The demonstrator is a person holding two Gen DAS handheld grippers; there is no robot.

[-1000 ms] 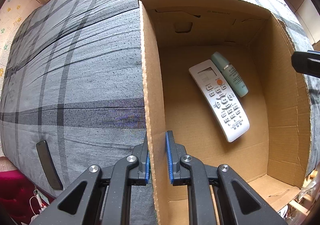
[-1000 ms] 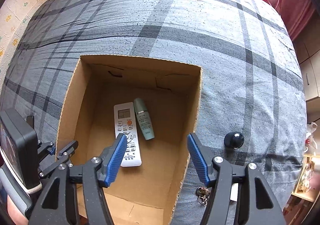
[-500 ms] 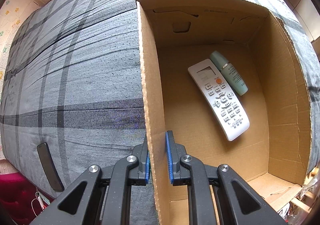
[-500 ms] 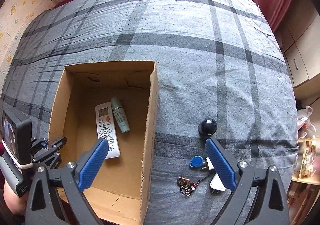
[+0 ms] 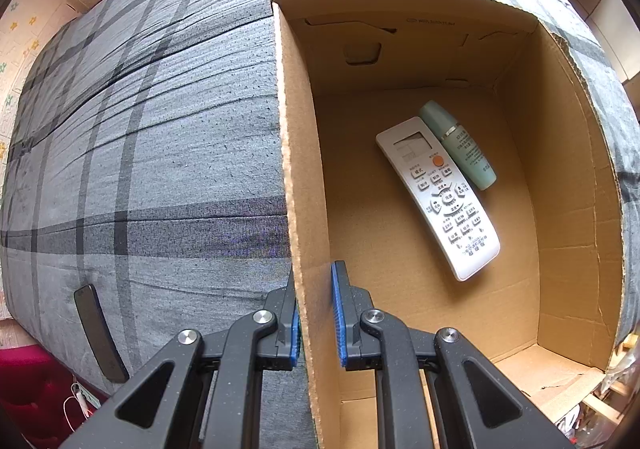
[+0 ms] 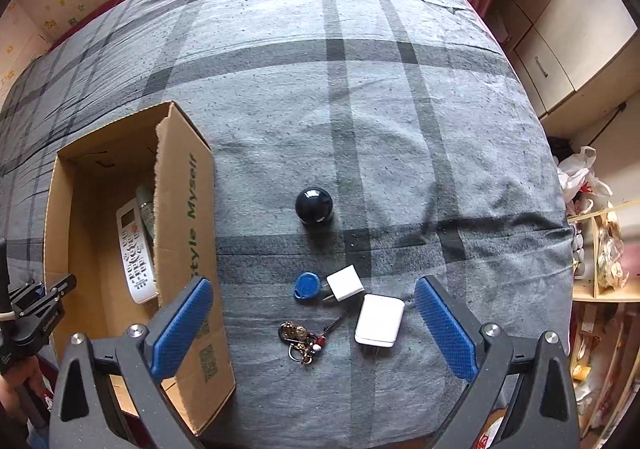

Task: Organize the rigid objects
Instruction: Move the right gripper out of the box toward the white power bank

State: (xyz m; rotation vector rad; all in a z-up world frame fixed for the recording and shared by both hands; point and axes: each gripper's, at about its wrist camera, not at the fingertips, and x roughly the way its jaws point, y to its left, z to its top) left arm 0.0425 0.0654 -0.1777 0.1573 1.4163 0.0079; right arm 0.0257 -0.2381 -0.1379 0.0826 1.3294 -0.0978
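Grey plaid bedding [image 6: 360, 97] covers the bed on which everything lies, with the cardboard box [image 6: 180, 209] as the landmark. Left of the box, a dark flat slab [image 5: 98, 333], perhaps a phone, lies near the bed's edge, not yet stowed. The left gripper [image 5: 314, 313] has its blue pads closed on the box's left wall, apparently steadying it. Inside the box, on its floor, a white remote control [image 5: 438, 197] and a pale green bottle [image 5: 460, 145] lie side by side, touching; these two look already sorted. Right of the box, a dark round knob-like object [image 6: 314, 206] sits alone on the bedding. Nearer than it, and still right of the box, a blue key fob [image 6: 307, 285], a small white plug [image 6: 345, 283], a larger white charger [image 6: 379, 320] and a keyring [image 6: 298, 336] are clustered. The right gripper [image 6: 316, 329] hangs over that cluster with its fingers spread wide, empty. By this count two items are in and six remain, so the task seems under halfway.
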